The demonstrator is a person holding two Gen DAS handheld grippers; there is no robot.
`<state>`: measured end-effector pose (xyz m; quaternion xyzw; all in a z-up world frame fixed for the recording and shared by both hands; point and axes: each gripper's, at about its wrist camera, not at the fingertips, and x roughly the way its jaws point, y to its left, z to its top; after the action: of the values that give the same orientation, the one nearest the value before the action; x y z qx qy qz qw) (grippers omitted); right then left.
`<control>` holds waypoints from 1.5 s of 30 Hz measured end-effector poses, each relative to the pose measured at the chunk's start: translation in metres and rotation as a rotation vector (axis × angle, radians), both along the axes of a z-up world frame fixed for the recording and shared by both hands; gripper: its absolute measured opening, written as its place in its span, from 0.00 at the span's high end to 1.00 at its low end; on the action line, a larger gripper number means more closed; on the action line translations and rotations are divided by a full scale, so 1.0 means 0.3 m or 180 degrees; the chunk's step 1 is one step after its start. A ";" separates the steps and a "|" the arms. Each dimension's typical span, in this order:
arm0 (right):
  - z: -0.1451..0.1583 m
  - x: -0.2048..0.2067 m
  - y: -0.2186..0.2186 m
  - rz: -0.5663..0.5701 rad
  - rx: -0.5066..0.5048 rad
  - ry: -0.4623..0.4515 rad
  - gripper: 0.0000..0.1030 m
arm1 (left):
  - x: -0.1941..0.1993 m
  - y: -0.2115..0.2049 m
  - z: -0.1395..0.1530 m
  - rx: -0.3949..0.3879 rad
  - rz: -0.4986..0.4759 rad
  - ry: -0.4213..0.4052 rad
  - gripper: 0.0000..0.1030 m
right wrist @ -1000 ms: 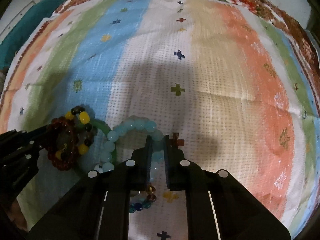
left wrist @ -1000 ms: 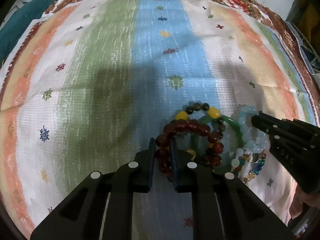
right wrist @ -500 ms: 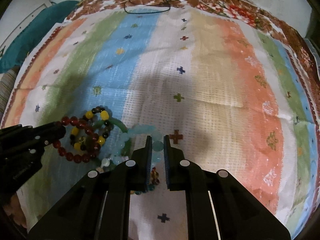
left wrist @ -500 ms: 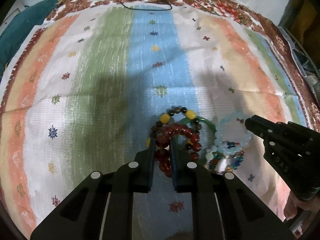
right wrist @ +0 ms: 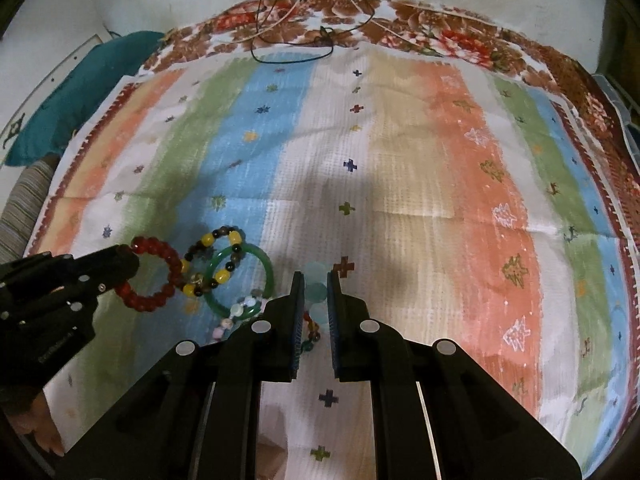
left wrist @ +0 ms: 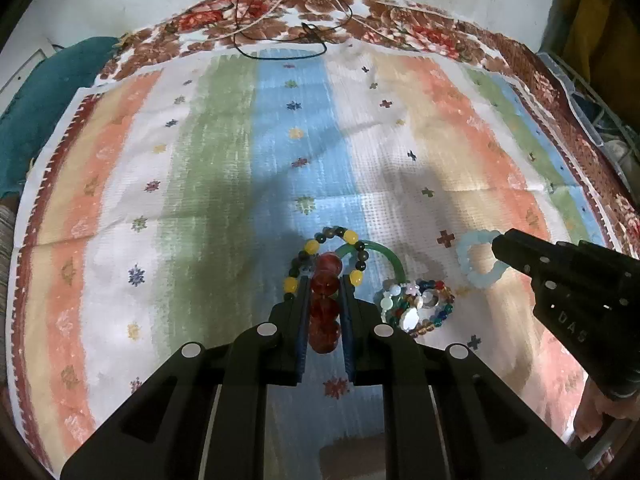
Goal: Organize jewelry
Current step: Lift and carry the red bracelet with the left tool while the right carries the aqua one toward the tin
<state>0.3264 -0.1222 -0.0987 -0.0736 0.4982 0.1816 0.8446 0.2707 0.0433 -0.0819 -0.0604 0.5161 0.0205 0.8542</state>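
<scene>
Left wrist view shows the left gripper [left wrist: 325, 300] clamping the red bead bracelet [left wrist: 326, 280] and the right gripper [left wrist: 498, 242] clamping the pale blue bracelet [left wrist: 476, 260], on opposite sides of the green bangle [left wrist: 390, 258], likely to separate them.

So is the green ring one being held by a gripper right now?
No, the green bangle lies on the striped cloth among the other bracelets, while the left gripper grips the red bead bracelet instead.
</scene>
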 end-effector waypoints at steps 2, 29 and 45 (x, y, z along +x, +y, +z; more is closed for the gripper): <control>0.012 -0.015 -0.009 0.0003 0.0030 -0.0008 0.88 | -0.015 0.001 0.014 0.0007 0.0006 -0.0012 0.87; 0.169 -0.252 -0.046 0.0202 0.0104 -0.0375 0.88 | -0.228 -0.048 0.148 -0.0163 0.0065 -0.0278 0.87; 0.227 -0.399 -0.065 0.0333 0.0233 -0.0535 0.88 | -0.368 -0.099 0.218 -0.0063 -0.0033 -0.0501 0.87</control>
<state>0.2066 -0.1418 -0.0307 -0.0836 0.4141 0.2368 0.8749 0.1602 0.0135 -0.0166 -0.0676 0.4478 0.0062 0.8916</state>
